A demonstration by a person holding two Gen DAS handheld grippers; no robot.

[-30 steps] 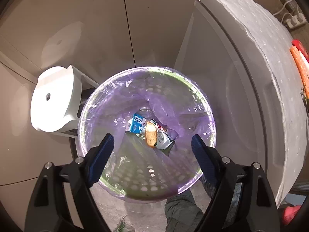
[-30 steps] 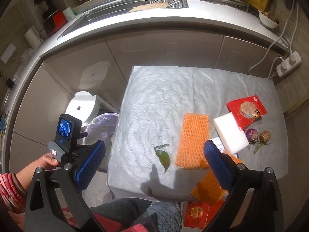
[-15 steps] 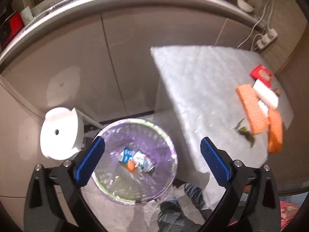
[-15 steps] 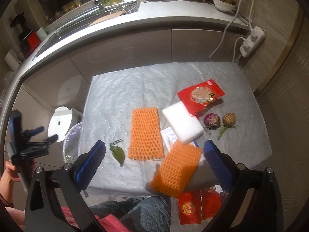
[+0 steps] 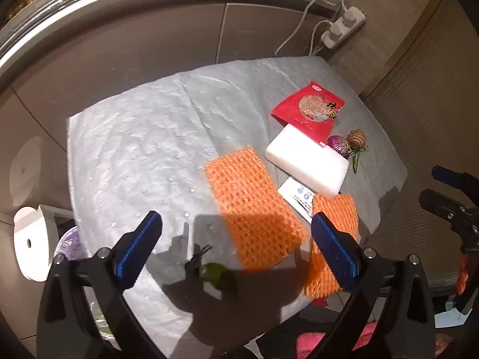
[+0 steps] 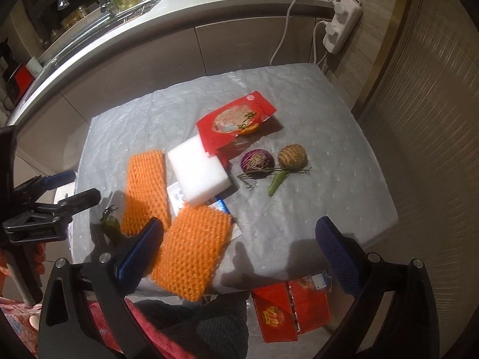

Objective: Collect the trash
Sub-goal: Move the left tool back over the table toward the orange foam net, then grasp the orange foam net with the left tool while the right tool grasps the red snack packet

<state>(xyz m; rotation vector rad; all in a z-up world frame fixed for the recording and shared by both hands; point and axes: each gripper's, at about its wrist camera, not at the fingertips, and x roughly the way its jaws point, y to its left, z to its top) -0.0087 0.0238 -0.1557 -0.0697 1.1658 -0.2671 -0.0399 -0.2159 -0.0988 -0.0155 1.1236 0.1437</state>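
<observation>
Trash lies on a table covered in grey padded sheet: two orange foam nets, a white foam block, a red snack packet, a small white sachet, a green leaf, and an onion half with a root knob and a green stalk. My left gripper is open and empty above the leaf at the table's near edge. My right gripper is open and empty over the near orange net.
The bin with a purple liner stands on the floor left of the table, next to a white stool. Red packets lie on the floor below the table. Kitchen cabinets and a power strip are behind.
My left gripper has swung from over the bin up and right to the table. My right gripper has shifted right over the table's trash. Both stay open.
</observation>
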